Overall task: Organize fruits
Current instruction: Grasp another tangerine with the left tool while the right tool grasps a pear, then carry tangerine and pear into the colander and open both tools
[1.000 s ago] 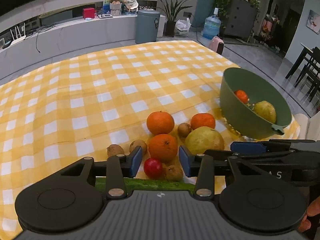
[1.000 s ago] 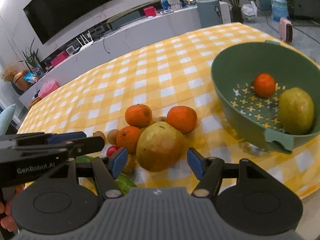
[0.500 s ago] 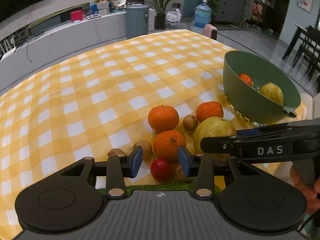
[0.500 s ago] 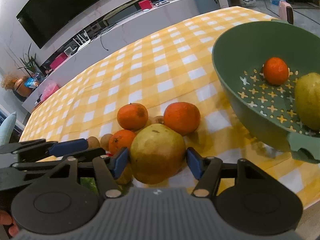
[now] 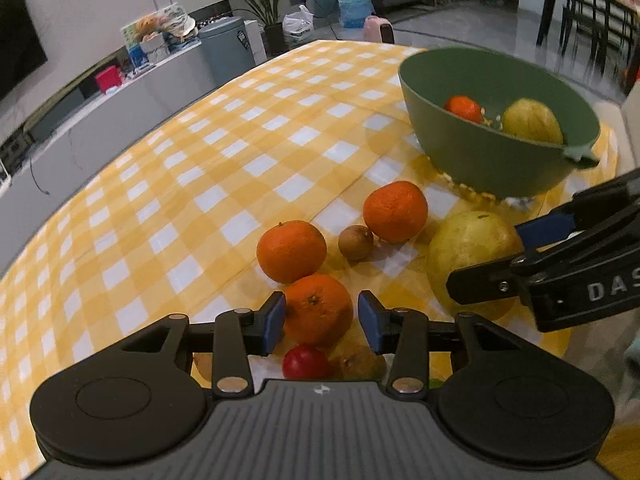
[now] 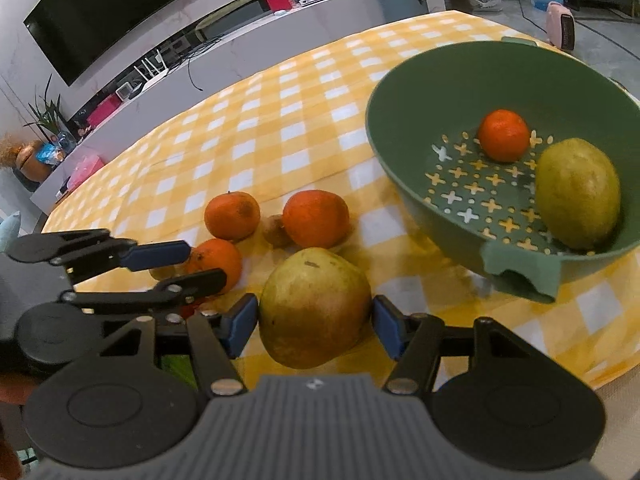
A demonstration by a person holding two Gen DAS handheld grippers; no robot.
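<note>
Your right gripper point(image 6: 314, 322) has its blue pads either side of the big yellow-green pear point(image 6: 315, 306), which sits on the checked tablecloth point(image 6: 256, 136) near the table's front edge. The pads stand just beside the skin, with a sliver of gap on each side, so the jaws are spread and not yet clamped. Your left gripper point(image 5: 321, 322) is likewise parted, its pads flanking the nearest orange point(image 5: 318, 309) without pressing it.

You appear to be at the grasp step, with both tools lined up on a fruit. The next move calls for closing the right jaws squarely across the pear's widest part, since it is round and heavy-looking and could roll or slip out, then lifting clear of the neighbours.

Around these two lie a second orange point(image 5: 291, 251) and a third orange point(image 5: 395, 211) farther in, with a small brown fruit point(image 5: 355, 242) between them. Close under the left tool sit a red fruit point(image 5: 306, 362) and another small brown fruit point(image 5: 362, 364), partly hidden.

Toward the table's right edge stands the green colander bowl point(image 6: 400, 120), its handle facing you. It already holds a small orange point(image 6: 503, 135) and another pear point(image 6: 576, 192), with room left over; that is probably where the pear should go.
</note>
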